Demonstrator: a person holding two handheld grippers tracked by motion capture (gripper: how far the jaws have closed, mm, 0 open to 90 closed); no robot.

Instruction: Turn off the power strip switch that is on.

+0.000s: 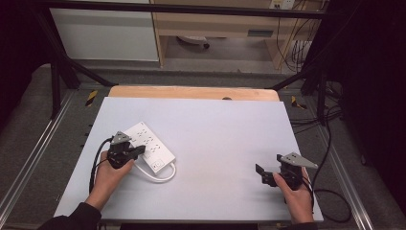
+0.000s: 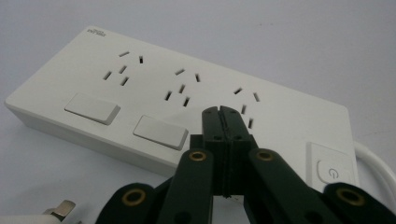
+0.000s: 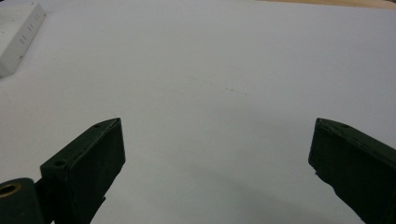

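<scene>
Directly ahead of the left gripper (image 2: pixel 221 110): white power strip (image 2: pixel 140 88), flat on the pale desk (image 2: pixel 303 42), long side across the view. Jaws pressed together, nothing between them, tips over the strip's near edge beside the third socket group; contact with the casing not discernible. To the left of the jaws: two raised rectangular switches (image 2: pixel 92 108), three socket groups in a row behind them. To the right of the jaws: round-marked power button (image 2: pixel 329 172) at the strip's end, white cable (image 2: pixel 378 163) leaving that end. Below left of the jaws: plug (image 2: pixel 60 210), metal pin showing, mostly cut off by the edge.

From the high view: left gripper (image 1: pixel 139 151) held in the left hand (image 1: pixel 111 176), jaws at the near long side of the power strip (image 1: pixel 148 143); white cable (image 1: pixel 160 176) looped on the desk (image 1: pixel 215 124) just beside the hand.

Well apart to the right: right gripper (image 1: pixel 269 168) in the right hand (image 1: pixel 298 196), near the desk's right front corner, jaws wide apart and empty. Between these jaws (image 3: pixel 217 154): bare desk surface (image 3: pixel 215 84). Far beyond the left jaw: one end of the power strip (image 3: pixel 18 35).
</scene>
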